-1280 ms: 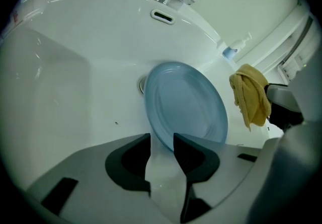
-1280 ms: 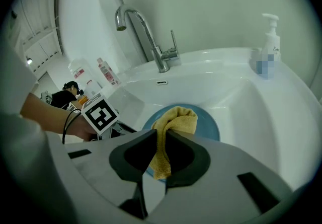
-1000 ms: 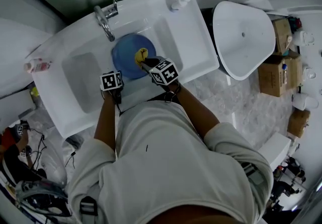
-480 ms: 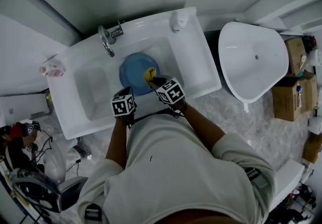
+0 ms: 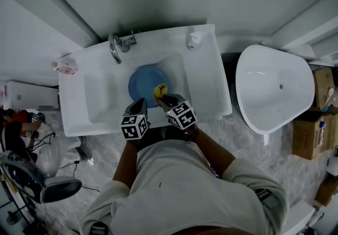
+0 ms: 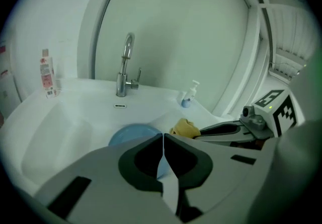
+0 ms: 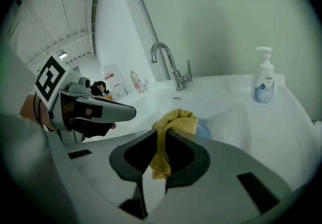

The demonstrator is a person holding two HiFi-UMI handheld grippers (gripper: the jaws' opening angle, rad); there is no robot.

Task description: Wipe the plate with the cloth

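Your right tool [image 7: 160,140] is pinching the yellow cloth [image 7: 173,122]. One fold bunches above the jaws and a tail hangs down between them. Your left tool [image 6: 163,140] has its jaws pressed together with nothing between them.

In the head view the blue plate [image 5: 145,83] lies flat in the basin of the white washbasin [image 5: 211,70], at the middle of the frame, just below the chrome faucet [image 5: 115,49]. The cloth sits over the plate's lower right edge in that view. Whether it touches the plate cannot be told.

Both tools are at the lower rim of the basin, side by side and a little apart. The left one is over the plate's lower left edge.

A soap dispenser [image 7: 263,83] stands at the upper right corner of the washbasin. A small bottle [image 5: 63,66] stands at its upper left corner.
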